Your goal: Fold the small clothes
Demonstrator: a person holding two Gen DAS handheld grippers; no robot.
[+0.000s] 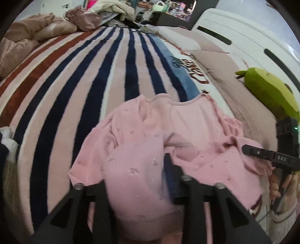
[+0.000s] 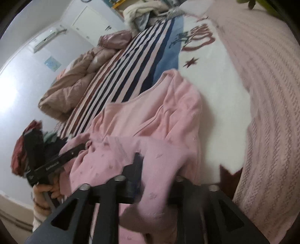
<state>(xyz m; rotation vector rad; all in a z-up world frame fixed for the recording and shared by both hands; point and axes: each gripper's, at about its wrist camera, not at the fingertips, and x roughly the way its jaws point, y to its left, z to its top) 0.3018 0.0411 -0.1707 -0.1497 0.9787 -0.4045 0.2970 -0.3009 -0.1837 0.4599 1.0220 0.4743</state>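
A small pink garment [image 1: 142,142] with faint star prints lies crumpled on the striped blanket [image 1: 84,78]; it also shows in the right wrist view [image 2: 150,122]. My left gripper [image 1: 138,180] is shut on the pink garment's near part, cloth bunched between its fingers [image 1: 169,169]. My right gripper [image 2: 155,178] is shut on another fold of the same garment; it shows in the left wrist view [image 1: 249,150] at the garment's right edge. The left gripper shows in the right wrist view [image 2: 75,150] at the garment's left edge.
A green plush toy [image 1: 270,93] lies right on the pink bedspread [image 2: 271,93]. Crumpled brown bedding [image 1: 28,37] and a clothes pile [image 1: 116,11] sit at the far end. Dark and red clothes [image 2: 24,148] are heaped at left. A white cupboard [image 1: 243,32] stands beyond.
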